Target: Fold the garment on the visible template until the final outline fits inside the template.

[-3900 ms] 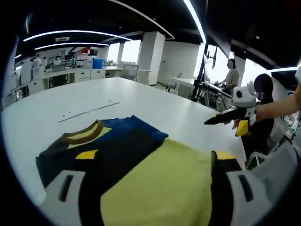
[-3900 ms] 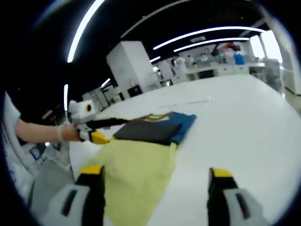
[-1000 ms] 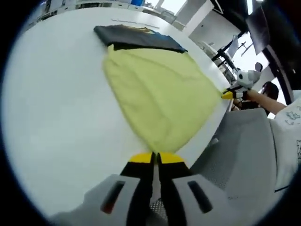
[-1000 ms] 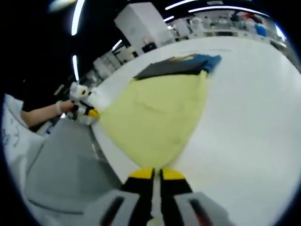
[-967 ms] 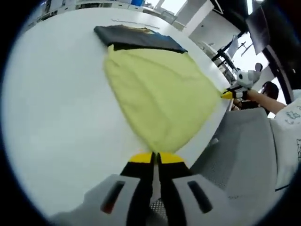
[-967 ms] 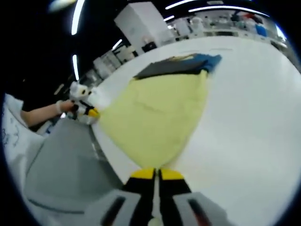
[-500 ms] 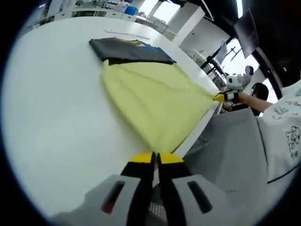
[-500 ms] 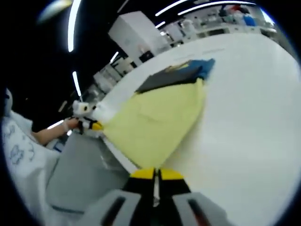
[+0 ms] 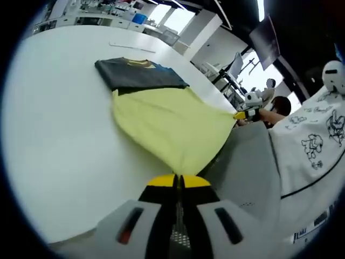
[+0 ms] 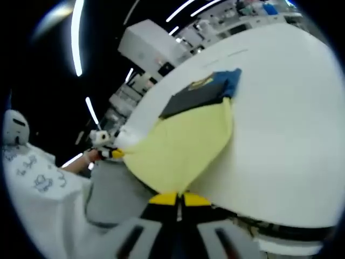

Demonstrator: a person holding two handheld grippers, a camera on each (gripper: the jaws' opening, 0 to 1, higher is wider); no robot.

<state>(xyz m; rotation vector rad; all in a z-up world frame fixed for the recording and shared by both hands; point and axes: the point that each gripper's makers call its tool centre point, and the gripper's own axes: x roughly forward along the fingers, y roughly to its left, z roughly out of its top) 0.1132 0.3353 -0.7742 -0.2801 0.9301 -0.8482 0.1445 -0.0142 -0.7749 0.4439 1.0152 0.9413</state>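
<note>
The garment lies on a white table (image 9: 54, 124), its yellow lower half (image 9: 167, 121) stretched toward me and its dark navy and blue top (image 9: 137, 75) flat at the far end. My left gripper (image 9: 177, 181) is shut on one hem corner. In the right gripper view the yellow cloth (image 10: 183, 143) runs from the dark top (image 10: 202, 89) to my right gripper (image 10: 178, 198), shut on the other hem corner. Each view shows the other gripper far off, the right gripper (image 9: 243, 114) and the left gripper (image 10: 110, 152), pinching the cloth. The hem hangs past the table's near edge.
A person's white printed shirt (image 9: 312, 145) and grey trousers (image 9: 248, 172) are close beside the table edge. A thin line mark (image 9: 129, 47) lies on the table beyond the garment. Benches and white pillars stand far behind.
Both grippers have drawn back with the hem corners held, lifting and stretching the yellow cloth past the table edge. The garment looks farther away in both views.
</note>
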